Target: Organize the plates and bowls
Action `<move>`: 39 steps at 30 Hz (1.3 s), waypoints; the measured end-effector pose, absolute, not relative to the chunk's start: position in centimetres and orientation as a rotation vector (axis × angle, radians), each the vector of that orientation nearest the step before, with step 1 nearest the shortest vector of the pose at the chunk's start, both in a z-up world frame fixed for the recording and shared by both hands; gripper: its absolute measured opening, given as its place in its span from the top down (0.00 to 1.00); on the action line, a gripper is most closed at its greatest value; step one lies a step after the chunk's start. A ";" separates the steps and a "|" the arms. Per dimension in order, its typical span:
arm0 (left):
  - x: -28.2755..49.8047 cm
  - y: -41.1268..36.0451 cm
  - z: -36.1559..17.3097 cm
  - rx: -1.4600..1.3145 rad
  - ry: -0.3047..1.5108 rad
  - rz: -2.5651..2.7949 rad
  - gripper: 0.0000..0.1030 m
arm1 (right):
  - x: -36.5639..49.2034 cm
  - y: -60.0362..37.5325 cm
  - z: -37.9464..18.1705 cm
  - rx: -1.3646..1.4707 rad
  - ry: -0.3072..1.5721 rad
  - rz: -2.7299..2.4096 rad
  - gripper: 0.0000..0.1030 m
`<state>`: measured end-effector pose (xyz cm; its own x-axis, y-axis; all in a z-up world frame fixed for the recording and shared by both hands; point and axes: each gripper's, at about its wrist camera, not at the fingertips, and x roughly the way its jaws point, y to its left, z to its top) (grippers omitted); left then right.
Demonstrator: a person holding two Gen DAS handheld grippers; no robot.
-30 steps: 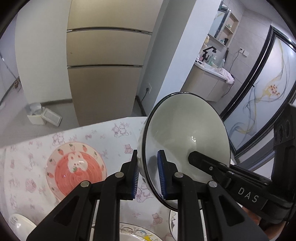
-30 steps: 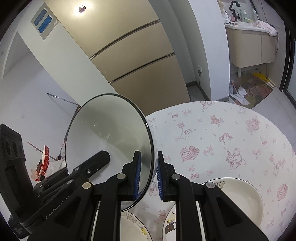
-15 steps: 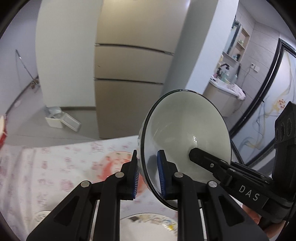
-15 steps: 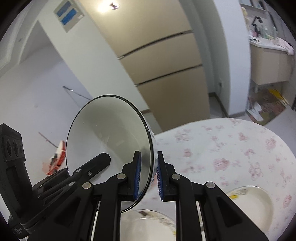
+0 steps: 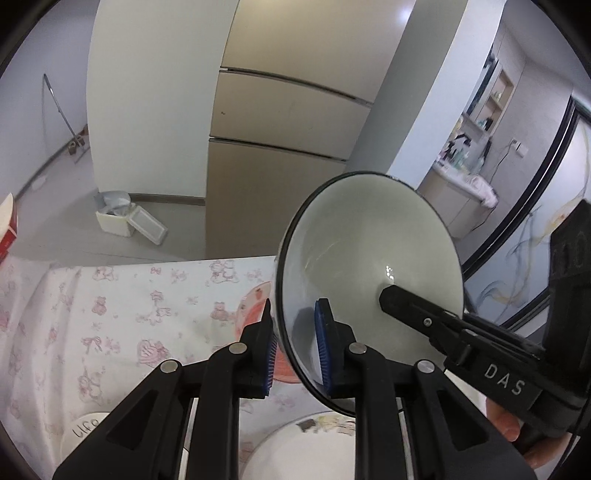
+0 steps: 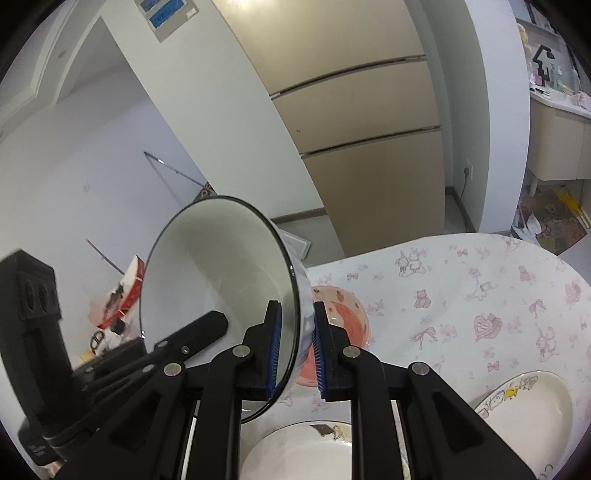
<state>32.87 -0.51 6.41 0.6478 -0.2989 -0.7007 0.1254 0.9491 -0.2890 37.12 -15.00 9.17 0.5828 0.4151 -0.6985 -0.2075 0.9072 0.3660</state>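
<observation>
Table (image 6: 461, 280): patterned cloth, plates on it. Bowl (image 5: 369, 266): lifted above the table, tilted on edge, over the pink plate (image 6: 343, 314). Left gripper (image 5: 295, 349) and right gripper (image 6: 295, 354): jaws nearly closed, each clamping opposite rim sections. Risk: uneven hand movement twists the rim out; bowl drops onto plates.

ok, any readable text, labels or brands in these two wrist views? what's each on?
"DAS": white letters on the black right claw gripping the white black-rimmed bowl.
Dark handwriting-style marks on the small white dish at the left view's bottom edge: not legible.
Blue labels on the grey wall panel: too blurred.
Print on the red-and-white box: unreadable.
</observation>
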 end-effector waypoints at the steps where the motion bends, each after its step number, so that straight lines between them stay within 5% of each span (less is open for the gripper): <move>1: 33.0 -0.4 6.1 -0.228 0.840 -0.241 0.83 | 37.3 -14.8 8.9 0.240 0.868 0.356 0.83; 39: 37.3 -1.0 -2.0 -0.126 1.037 -0.126 0.82 | 40.1 -10.7 -0.3 -0.053 0.876 0.218 0.82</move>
